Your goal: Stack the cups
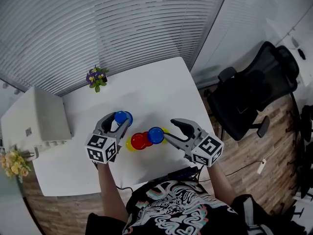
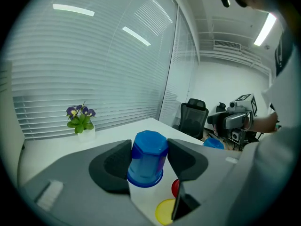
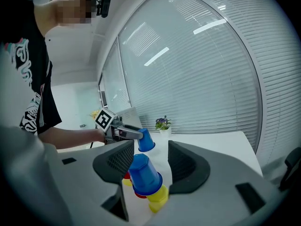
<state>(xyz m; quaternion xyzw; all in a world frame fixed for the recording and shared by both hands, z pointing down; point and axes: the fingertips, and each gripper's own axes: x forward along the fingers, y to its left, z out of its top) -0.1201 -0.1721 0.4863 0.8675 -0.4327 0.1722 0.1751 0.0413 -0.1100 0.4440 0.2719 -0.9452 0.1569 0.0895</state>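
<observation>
Left gripper (image 1: 117, 124) sits nearest in my feed, its jaws clamped on an upside-down blue cup (image 2: 148, 159) that looks clear of the white table (image 1: 146, 89). Right gripper (image 1: 168, 130) grasps a second blue cup (image 3: 143, 175), tilted, just above a red cup (image 1: 138, 141) and a yellow cup (image 3: 157, 197). My worry is that tilt: lowered askew, its rim could catch and knock the loose cups over. The grippers are also close enough to bump each other.
</observation>
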